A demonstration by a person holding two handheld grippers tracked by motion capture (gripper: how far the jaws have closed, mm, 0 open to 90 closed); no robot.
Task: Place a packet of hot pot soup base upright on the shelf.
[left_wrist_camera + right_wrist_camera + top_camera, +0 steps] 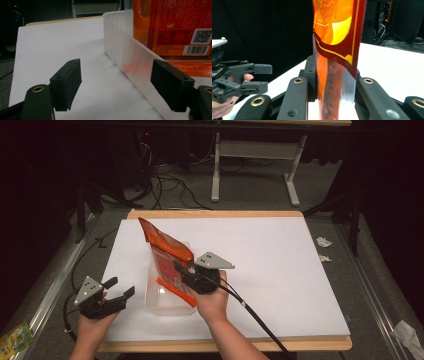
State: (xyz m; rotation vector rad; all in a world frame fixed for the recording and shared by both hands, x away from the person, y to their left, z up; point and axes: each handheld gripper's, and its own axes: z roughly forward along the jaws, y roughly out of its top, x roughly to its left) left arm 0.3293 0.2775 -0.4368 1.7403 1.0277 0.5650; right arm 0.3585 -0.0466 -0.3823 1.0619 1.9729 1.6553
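High view: my right gripper point(184, 272) clamps the orange pouch point(167, 255), long axis tilted up-left, its bottom inside the clear tub point(160, 305). Left gripper point(120, 292) wide, empty, just left of tub, nearer its wall.

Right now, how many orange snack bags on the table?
1: the orange bag, clamped by the right gripper, its bottom inside the clear tub. Others could be hidden behind it.

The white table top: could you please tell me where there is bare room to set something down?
The white table top is bare right of the right gripper, out to its far and right edges. A narrower strip lies bare behind the clear container. It is crowded front left, where the orange packet, the container and the left gripper gather.
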